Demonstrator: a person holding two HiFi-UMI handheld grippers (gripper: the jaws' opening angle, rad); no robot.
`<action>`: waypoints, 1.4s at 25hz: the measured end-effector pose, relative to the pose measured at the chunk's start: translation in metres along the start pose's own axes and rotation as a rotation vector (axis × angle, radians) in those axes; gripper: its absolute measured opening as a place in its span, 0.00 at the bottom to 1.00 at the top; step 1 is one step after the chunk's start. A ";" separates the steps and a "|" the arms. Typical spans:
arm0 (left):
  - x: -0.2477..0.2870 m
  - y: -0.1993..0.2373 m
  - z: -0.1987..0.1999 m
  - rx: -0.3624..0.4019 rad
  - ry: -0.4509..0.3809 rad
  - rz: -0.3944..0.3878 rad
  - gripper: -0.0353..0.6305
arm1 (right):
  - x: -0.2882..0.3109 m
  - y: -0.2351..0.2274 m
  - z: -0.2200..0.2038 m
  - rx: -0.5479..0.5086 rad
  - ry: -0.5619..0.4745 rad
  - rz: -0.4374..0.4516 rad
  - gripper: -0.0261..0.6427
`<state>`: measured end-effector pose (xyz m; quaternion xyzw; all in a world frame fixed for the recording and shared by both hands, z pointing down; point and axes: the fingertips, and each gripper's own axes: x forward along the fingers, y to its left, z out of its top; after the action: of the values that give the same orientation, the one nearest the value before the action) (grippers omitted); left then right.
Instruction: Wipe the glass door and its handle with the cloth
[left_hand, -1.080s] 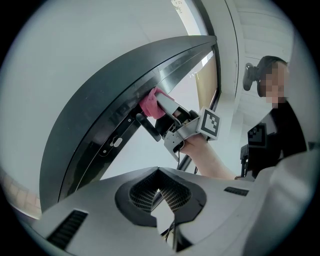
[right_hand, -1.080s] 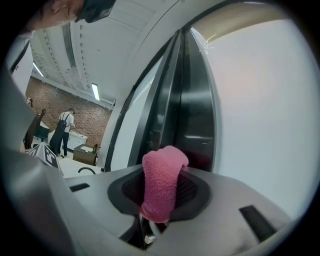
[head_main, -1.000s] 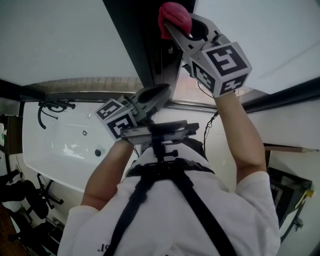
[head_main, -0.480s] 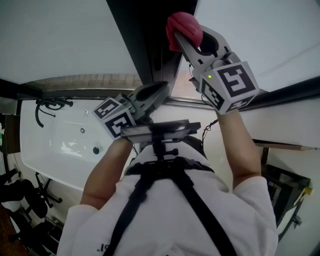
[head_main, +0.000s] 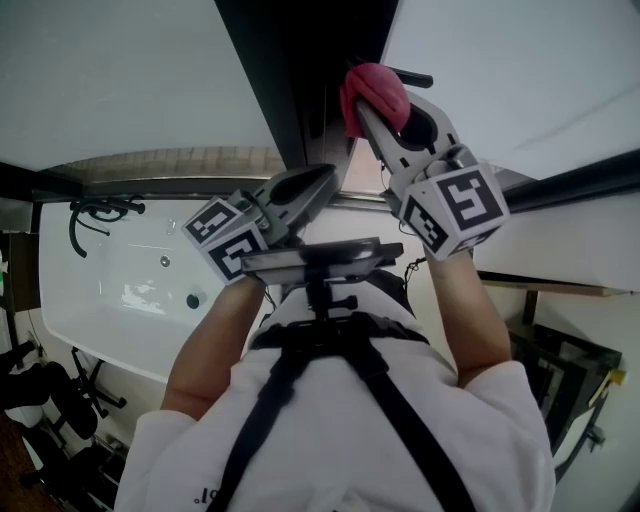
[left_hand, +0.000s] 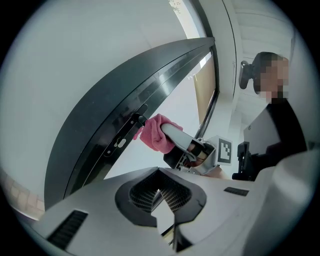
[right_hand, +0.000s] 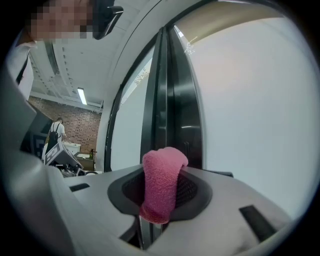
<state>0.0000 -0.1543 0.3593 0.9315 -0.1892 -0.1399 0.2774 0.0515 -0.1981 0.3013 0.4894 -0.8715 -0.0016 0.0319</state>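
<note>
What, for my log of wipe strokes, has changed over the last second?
The right gripper, shut on the pink cloth, slid lower and slightly rightward in the head view along the dark door frame. The left gripper stayed where it was, shut and empty.

The cloth (right_hand: 161, 185) looks nubbly terry; the door frame (right_hand: 180, 100) glossy dark metal.

A white bathtub (head_main: 100, 322) lies low at left, with a brick wall (right_hand: 75, 132) and ceiling strip light (right_hand: 81, 95) beyond.
</note>
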 end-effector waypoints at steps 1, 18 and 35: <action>-0.001 0.000 0.000 0.000 0.000 0.000 0.04 | -0.002 0.001 -0.005 0.012 0.007 0.000 0.18; -0.039 0.006 -0.008 -0.062 -0.051 0.034 0.04 | -0.025 0.023 -0.058 0.077 0.115 -0.010 0.18; -0.061 -0.002 -0.039 -0.116 0.007 -0.004 0.04 | -0.053 0.039 -0.089 0.115 0.164 -0.051 0.18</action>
<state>-0.0396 -0.1084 0.3995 0.9147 -0.1778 -0.1479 0.3314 0.0510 -0.1302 0.3885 0.5110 -0.8518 0.0876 0.0748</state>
